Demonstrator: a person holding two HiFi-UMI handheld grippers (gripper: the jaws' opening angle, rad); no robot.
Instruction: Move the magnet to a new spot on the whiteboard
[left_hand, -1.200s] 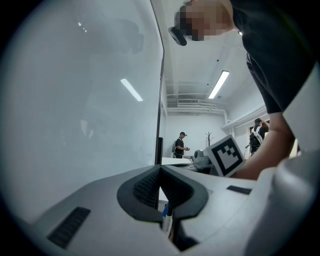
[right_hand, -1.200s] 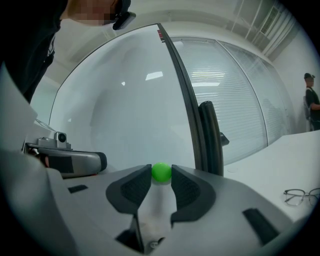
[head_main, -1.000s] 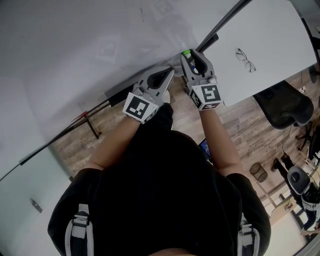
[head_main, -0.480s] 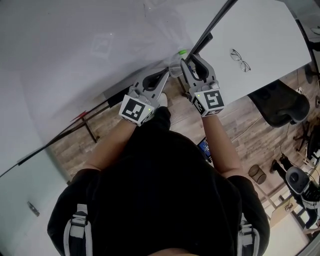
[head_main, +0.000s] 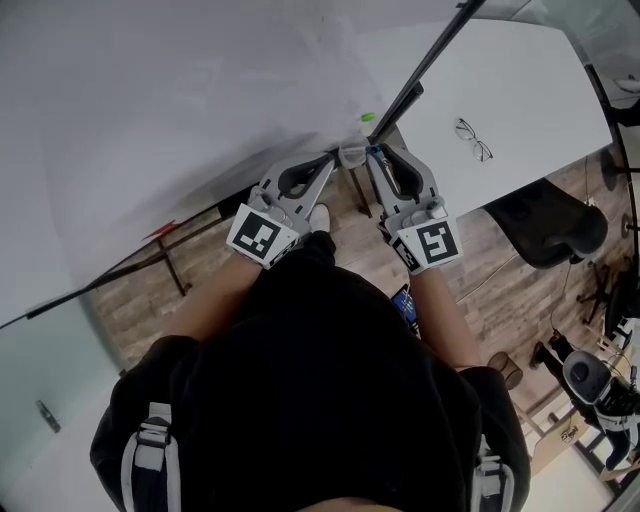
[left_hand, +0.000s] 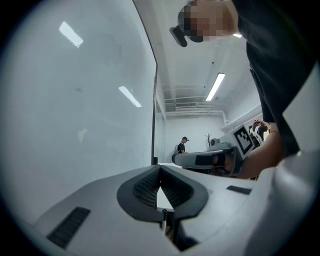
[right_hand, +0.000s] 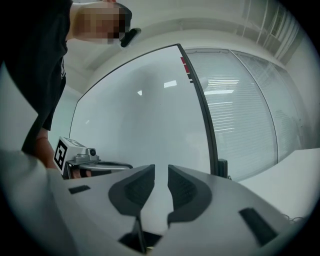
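A large whiteboard (head_main: 200, 90) fills the upper left of the head view, blank and wide open across almost all of its face, bounded on the right by a dark frame (head_main: 430, 55) that runs diagonally down towards the claws. Past that frame lies a white surface (head_main: 540, 90) with a pair of glasses (head_main: 470, 138) on it; below are a wood floor (head_main: 150, 290) and a dark chair (head_main: 550, 225). The magnet (head_main: 368, 117) is a small, bright green spot on the board, right beside the frame near its lower end, with free board to its left and above. The right claw (head_main: 372, 152) points at the board just below the magnet, apart from it; its jaws have just been closing and stand a narrow gap apart, with only bare board showing between them. The left claw (head_main: 333, 160) is just beside it, jaws together at the tips and empty.
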